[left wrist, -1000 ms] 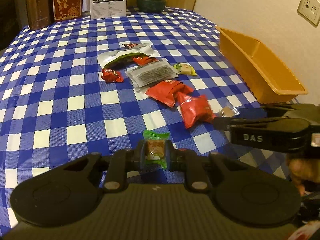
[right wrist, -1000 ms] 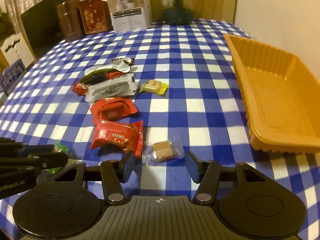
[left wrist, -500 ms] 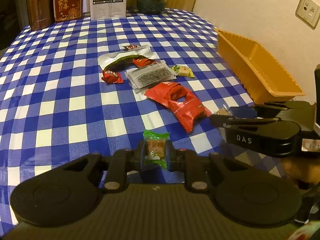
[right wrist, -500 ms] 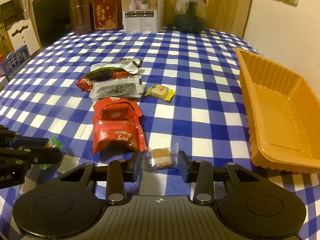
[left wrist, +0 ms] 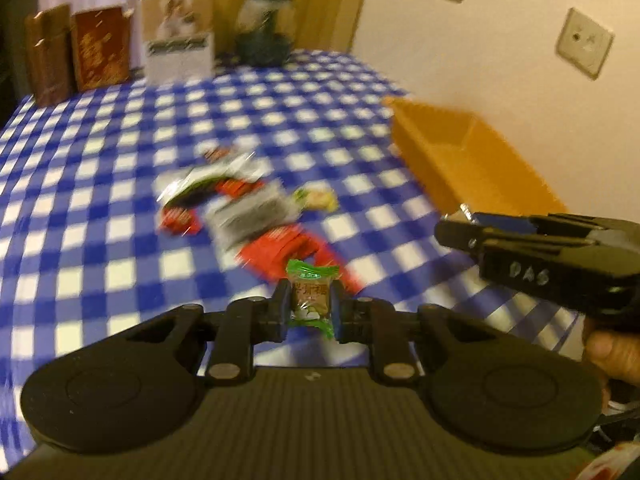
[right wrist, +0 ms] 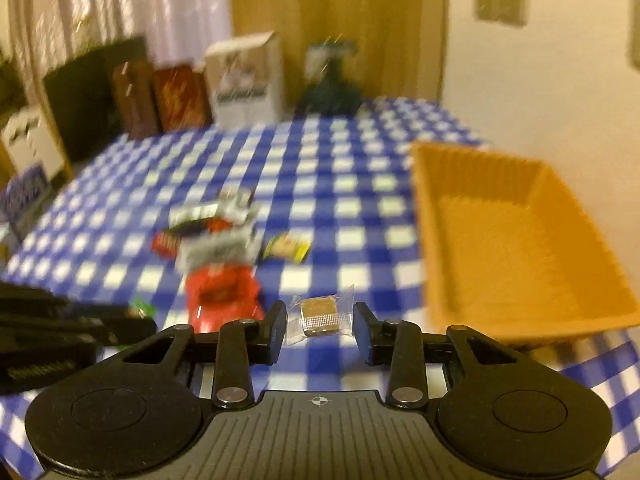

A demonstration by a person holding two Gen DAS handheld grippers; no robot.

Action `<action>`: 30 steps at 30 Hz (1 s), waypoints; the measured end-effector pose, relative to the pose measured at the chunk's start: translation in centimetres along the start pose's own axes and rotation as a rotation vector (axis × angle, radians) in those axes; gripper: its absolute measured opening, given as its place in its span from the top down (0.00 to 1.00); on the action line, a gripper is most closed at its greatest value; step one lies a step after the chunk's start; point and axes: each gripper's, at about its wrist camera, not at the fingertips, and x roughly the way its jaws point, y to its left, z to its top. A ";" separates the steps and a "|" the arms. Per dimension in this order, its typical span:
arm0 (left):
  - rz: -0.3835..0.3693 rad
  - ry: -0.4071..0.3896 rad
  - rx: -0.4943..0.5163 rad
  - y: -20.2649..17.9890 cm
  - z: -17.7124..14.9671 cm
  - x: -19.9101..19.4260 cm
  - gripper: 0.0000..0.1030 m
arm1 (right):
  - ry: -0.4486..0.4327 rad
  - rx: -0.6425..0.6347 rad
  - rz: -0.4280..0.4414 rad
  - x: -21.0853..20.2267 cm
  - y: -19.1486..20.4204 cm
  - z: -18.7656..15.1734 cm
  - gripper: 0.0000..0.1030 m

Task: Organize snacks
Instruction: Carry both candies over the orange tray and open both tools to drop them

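Home: checkered tablecloth (left wrist: 100,184), curtains (right wrist: 120,4)

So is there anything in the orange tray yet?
No, the orange tray shows only its bare ribbed floor, with no snack inside.

snack pile (right wrist: 218,256) on table centre | tray (right wrist: 516,240) right of pile | boxes (right wrist: 244,80) behind

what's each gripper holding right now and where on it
Left gripper pinches the green-wrapped snack across its middle. Right gripper holds the clear-wrapped brown snack by its wrapper's side edges.
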 end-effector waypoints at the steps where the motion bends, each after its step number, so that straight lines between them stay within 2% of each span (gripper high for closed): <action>1: -0.013 -0.010 0.009 -0.7 0.7 0.0 0.83 | -0.023 0.007 -0.016 -0.7 -0.7 0.6 0.64; 7: -0.104 -0.058 0.066 -6.2 4.6 1.5 0.83 | -0.071 0.085 -0.114 -2.5 -6.9 3.1 0.64; 13: -0.186 -0.060 0.102 -11.5 6.9 4.3 0.83 | -0.060 0.187 -0.167 -3.0 -13.0 2.7 0.64; 17: -0.211 -0.047 0.137 -14.1 7.4 6.0 0.82 | -0.059 0.231 -0.188 -3.1 -15.9 2.3 0.64; 23: -0.224 -0.037 0.160 -16.1 7.6 7.8 0.82 | -0.064 0.277 -0.205 -3.2 -18.0 1.9 0.64; 25: -0.220 -0.049 0.176 -16.3 7.7 8.3 0.76 | -0.064 0.290 -0.209 -3.0 -18.2 1.8 0.64; 26: -0.212 -0.056 0.185 -16.5 7.7 8.4 0.62 | -0.063 0.296 -0.208 -3.1 -18.4 1.6 0.64; 27: -0.204 -0.060 0.192 -16.5 7.7 8.5 0.58 | -0.062 0.301 -0.207 -3.0 -18.5 1.7 0.64; 30: -0.180 -0.074 0.186 -15.7 7.4 8.2 0.58 | -0.063 0.312 -0.203 -2.9 -18.6 1.6 0.64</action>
